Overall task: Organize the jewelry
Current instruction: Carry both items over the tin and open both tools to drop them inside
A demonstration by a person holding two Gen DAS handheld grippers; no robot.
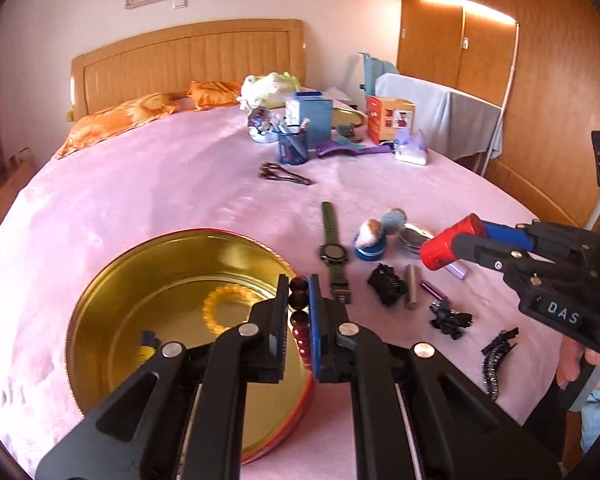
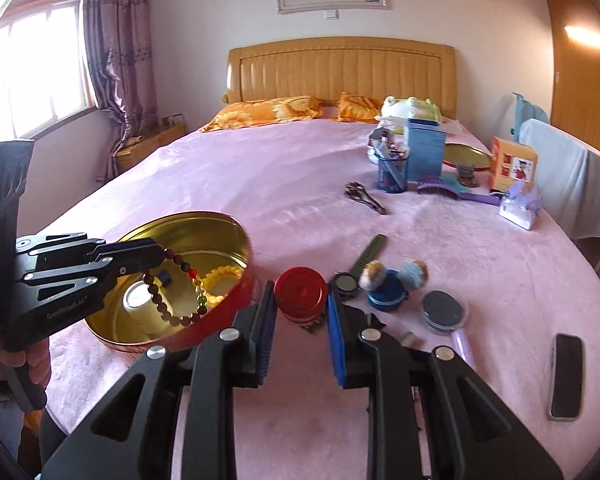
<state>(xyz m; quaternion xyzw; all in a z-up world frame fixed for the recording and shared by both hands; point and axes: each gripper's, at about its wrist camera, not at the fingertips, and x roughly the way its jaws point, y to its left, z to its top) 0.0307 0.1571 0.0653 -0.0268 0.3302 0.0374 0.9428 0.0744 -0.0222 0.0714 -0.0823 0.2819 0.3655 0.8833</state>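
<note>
Bracelet (image 2: 172,296): dark wooden beads with a few coloured ones, hanging as a loop from the left gripper (image 1: 299,284), over the tin (image 1: 100,300).
Left jaws: clenched on the bead string; in the left wrist view the beads run in a line between the two pads.
Long axis: the loop hangs downward, its lowest beads inside the tin's rim as seen from the right wrist; whether they touch the bottom cannot be told.
Tin: round, gold inside, red outside, on the pink bed (image 2: 300,184); it already holds a yellow bracelet (image 1: 224,308) and a small bottle (image 2: 144,308).
Right gripper (image 2: 300,294): jaws grasping a red jar (image 2: 300,288) by its sides, held above the bed, to the right of the tin.
Nearer hand: the left, directly above the tin; the right is just beside it.
Next move, as judged: letting the beads go should drop the bracelet straight into the tin, with no sideways travel needed.
Still on the bed: watch (image 1: 332,248), black clip (image 1: 388,282), blue jar (image 2: 388,292), phone (image 2: 567,376).
</note>
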